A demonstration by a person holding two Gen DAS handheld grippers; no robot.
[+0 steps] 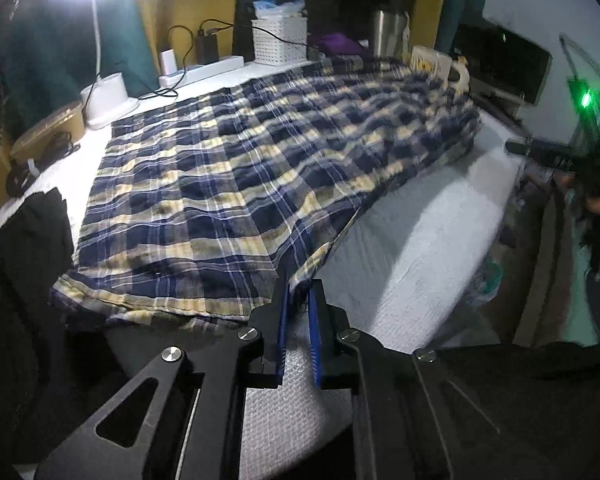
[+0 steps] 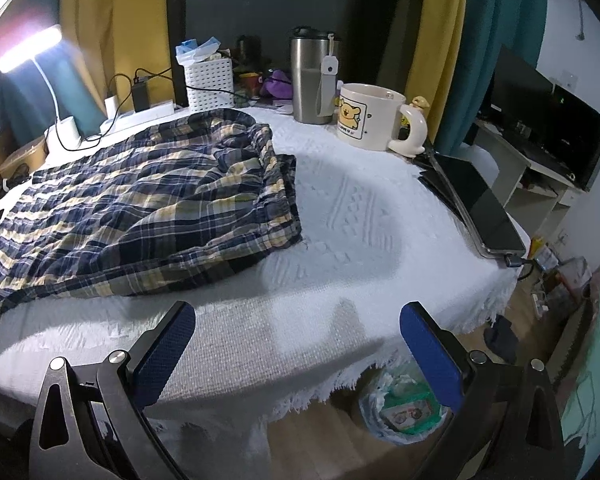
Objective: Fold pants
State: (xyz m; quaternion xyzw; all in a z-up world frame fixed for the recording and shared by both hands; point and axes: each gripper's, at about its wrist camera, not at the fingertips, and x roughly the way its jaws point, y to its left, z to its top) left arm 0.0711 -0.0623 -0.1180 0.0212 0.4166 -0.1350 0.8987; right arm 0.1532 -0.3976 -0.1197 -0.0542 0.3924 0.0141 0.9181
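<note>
Left wrist: left tool (image 1: 298, 292) pinches pants (image 1: 236, 184) corner (right tool (image 2: 298, 320) spread)

My left claw (image 1: 299, 294) is matt black metal with shiny round screws and ribbed blue rubbery pads; my right claw (image 2: 298, 322) is made the same. The pants (image 1: 260, 168) are soft, crinkled woven cloth in navy and cream plaid. Under them, the tablecloth (image 2: 340, 208) is white, matt, with a raised knitted pattern and a frayed fringe. The tumbler (image 2: 310, 76) is brushed steel. The mug (image 2: 370, 116) is glossy ceramic. The basket (image 2: 210, 82) is white perforated plastic.
</note>
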